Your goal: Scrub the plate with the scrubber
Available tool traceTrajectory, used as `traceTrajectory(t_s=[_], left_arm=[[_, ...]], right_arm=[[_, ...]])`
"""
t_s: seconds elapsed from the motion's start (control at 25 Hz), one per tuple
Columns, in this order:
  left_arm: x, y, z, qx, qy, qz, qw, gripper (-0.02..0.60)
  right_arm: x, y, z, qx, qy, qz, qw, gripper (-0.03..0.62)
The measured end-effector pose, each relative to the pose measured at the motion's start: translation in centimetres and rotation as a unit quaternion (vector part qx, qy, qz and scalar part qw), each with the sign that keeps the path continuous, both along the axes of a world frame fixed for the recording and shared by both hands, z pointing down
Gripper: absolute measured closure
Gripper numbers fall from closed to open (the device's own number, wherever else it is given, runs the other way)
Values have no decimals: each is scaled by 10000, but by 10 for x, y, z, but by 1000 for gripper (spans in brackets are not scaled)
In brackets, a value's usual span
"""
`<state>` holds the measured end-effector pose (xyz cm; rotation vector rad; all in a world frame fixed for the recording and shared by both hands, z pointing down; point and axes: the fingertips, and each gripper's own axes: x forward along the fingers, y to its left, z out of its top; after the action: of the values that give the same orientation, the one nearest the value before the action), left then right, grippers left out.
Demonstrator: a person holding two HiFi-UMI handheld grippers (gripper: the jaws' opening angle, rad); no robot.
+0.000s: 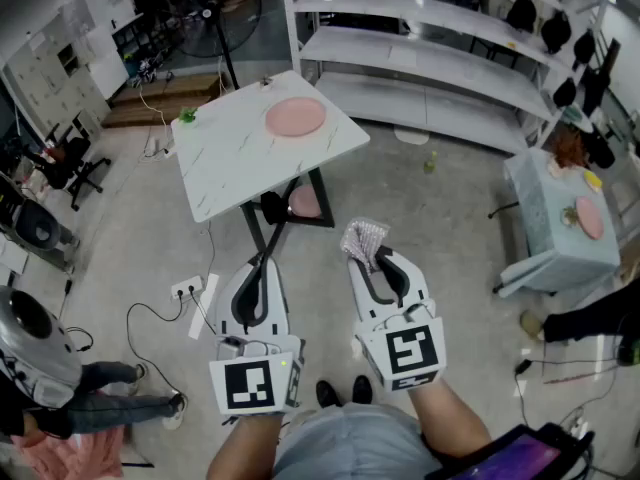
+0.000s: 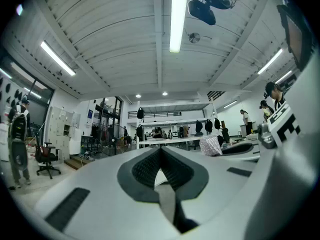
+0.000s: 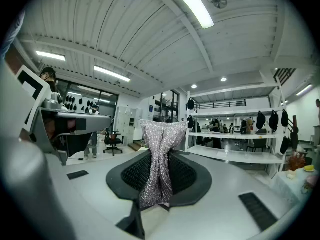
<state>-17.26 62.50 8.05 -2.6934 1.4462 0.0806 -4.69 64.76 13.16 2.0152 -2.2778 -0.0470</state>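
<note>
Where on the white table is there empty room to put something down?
The table is bare from the pink plate down to its near corner, and between the plate and the small green thing at the left corner. Only the far right part, under the plate, is taken.

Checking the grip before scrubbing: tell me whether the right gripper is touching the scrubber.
Touching. In the right gripper view, the right gripper pinches the scrubber between its fingers.

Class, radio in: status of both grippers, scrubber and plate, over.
Left gripper shut, empty. Right gripper shut on scrubber. Plate on table ahead, not yet reached. No obstacle seen.
</note>
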Motion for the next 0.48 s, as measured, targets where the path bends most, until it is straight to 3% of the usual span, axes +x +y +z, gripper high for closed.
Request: traceTrajectory(t_s=[0.48], left_arm=[[-6,-2,6,-61,-3,88,9999,575]], right_arm=[[-5,0,0,28,-139,35,9999,483]])
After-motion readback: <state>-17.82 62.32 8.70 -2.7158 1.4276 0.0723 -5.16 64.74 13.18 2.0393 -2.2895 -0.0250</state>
